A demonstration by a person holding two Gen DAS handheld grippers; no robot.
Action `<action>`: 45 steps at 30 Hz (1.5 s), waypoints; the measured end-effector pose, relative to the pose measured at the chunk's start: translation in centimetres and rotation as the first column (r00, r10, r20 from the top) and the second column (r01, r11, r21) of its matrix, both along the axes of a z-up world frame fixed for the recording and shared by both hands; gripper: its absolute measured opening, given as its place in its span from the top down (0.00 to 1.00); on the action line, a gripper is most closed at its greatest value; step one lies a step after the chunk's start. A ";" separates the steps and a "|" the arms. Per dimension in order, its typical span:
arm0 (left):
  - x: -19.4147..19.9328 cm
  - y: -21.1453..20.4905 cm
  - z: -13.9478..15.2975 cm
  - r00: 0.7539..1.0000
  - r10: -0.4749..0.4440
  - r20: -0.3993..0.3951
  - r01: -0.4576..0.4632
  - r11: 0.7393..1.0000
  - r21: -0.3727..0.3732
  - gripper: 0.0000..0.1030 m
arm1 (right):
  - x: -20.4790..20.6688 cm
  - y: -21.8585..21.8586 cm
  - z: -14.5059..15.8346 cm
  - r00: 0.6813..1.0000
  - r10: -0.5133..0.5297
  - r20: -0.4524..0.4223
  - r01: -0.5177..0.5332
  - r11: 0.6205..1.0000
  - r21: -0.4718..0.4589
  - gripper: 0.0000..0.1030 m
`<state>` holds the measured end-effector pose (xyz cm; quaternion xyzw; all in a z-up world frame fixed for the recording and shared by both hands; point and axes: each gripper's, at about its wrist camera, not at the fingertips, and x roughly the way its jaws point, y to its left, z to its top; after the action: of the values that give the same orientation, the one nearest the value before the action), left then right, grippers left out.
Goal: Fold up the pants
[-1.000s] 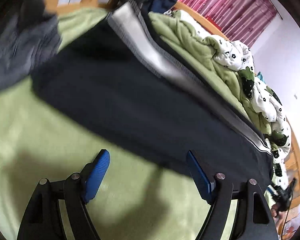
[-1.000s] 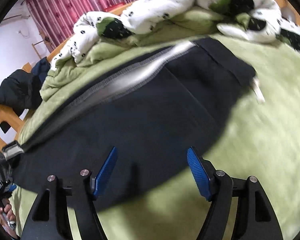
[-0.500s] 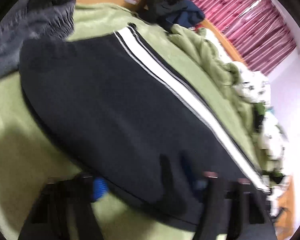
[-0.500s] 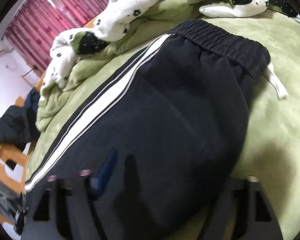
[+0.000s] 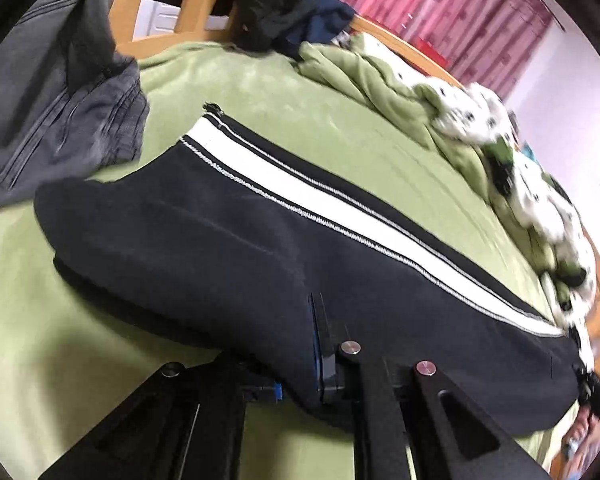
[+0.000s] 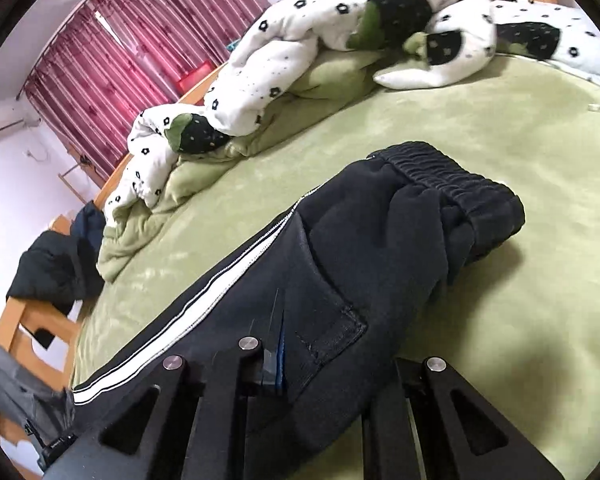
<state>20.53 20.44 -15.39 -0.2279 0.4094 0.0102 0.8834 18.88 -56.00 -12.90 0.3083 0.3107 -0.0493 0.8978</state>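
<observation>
Black pants [image 5: 220,240] with a white side stripe [image 5: 340,216] lie lengthwise on the green bed. In the left wrist view my left gripper [image 5: 300,344] is shut on a fold of the near edge of the leg, and one blue pad [image 5: 315,332] shows beside the cloth. In the right wrist view the pants [image 6: 380,240] end in a ribbed waistband [image 6: 460,188]. My right gripper [image 6: 300,344] has its jaws closing on the near edge by the pocket, with cloth pinched between them and draped over the right finger. The pinched edges are raised off the sheet.
The green sheet [image 5: 60,340] covers the bed. A grey garment [image 5: 60,120] lies by the wooden bed end [image 5: 160,36]. A white patterned quilt [image 6: 340,32] and a green blanket [image 6: 332,80] are heaped along the far side. A dark jacket [image 6: 52,268] hangs on the frame.
Both grippers came forward onto the near edge of the pants and went from wide open to pinched on the cloth. The edge has lifted slightly.
</observation>
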 end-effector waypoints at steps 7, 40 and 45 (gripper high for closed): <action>-8.9 -2.2 -1.7 0.995 -0.098 -0.013 0.098 0.994 0.045 0.88 | -10.5 -3.7 -2.9 0.998 0.002 -0.069 -0.003 1.000 -0.014 0.87; -14.8 -2.5 1.7 0.993 -0.078 0.088 0.065 0.988 0.141 0.44 | -9.5 -12.3 -0.9 0.988 -0.148 0.050 0.145 0.988 0.050 0.54; -15.6 -2.4 2.7 0.984 -0.131 0.120 0.112 0.982 0.151 0.44 | -8.7 -12.1 -4.8 0.970 -0.179 -0.163 0.186 0.982 0.033 0.42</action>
<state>4.89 18.05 -12.69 -0.1386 0.3629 -0.0293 0.9210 10.21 -68.14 -17.70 0.3520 0.3529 -0.1486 0.8541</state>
